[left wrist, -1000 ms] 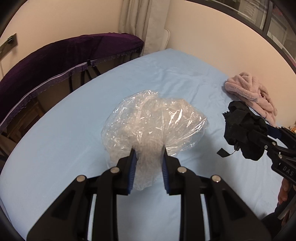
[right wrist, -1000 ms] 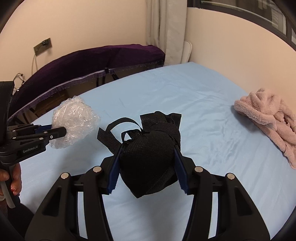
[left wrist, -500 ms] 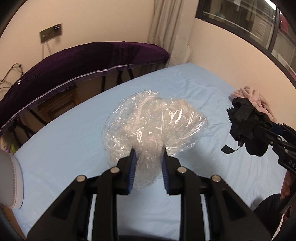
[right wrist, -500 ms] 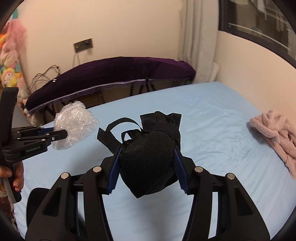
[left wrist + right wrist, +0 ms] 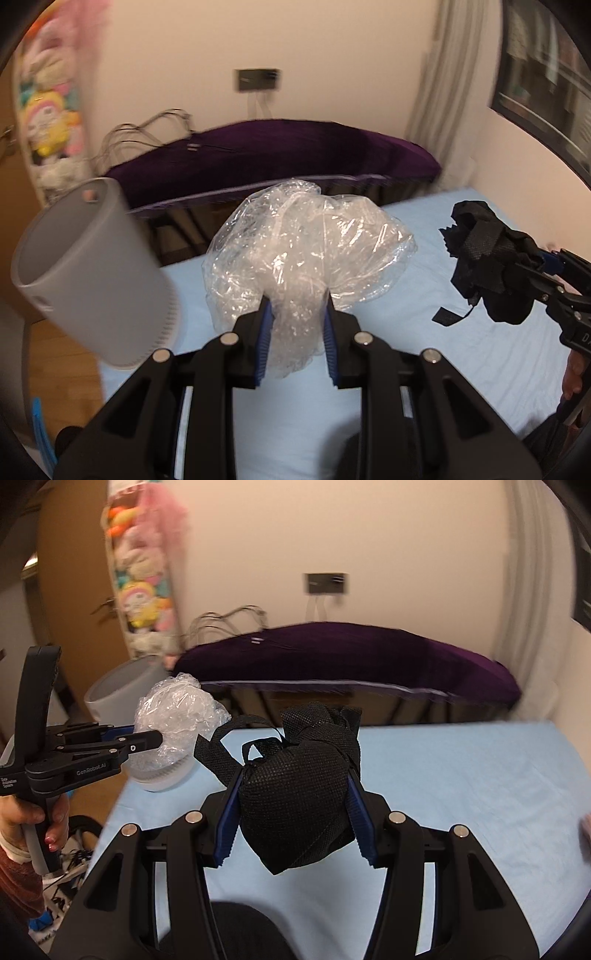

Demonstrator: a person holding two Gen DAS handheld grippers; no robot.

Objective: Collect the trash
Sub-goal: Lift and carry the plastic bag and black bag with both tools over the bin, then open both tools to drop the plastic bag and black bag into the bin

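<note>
In the left wrist view, the grey bin (image 5: 92, 273) stood at 9 o'clock, beside the bed (image 5: 461, 350) edge, its open mouth unblocked. The right hand-held gripper (image 5: 517, 273) with its black bag (image 5: 484, 254) crowded the 3 o'clock side. Straight ahead at 12 o'clock, the purple-draped frame (image 5: 295, 158) closed off the far side, while bare blue sheet lay open below.

One plastic wad (image 5: 306, 258), one black bag (image 5: 299, 797), one bin (image 5: 92, 273).
</note>
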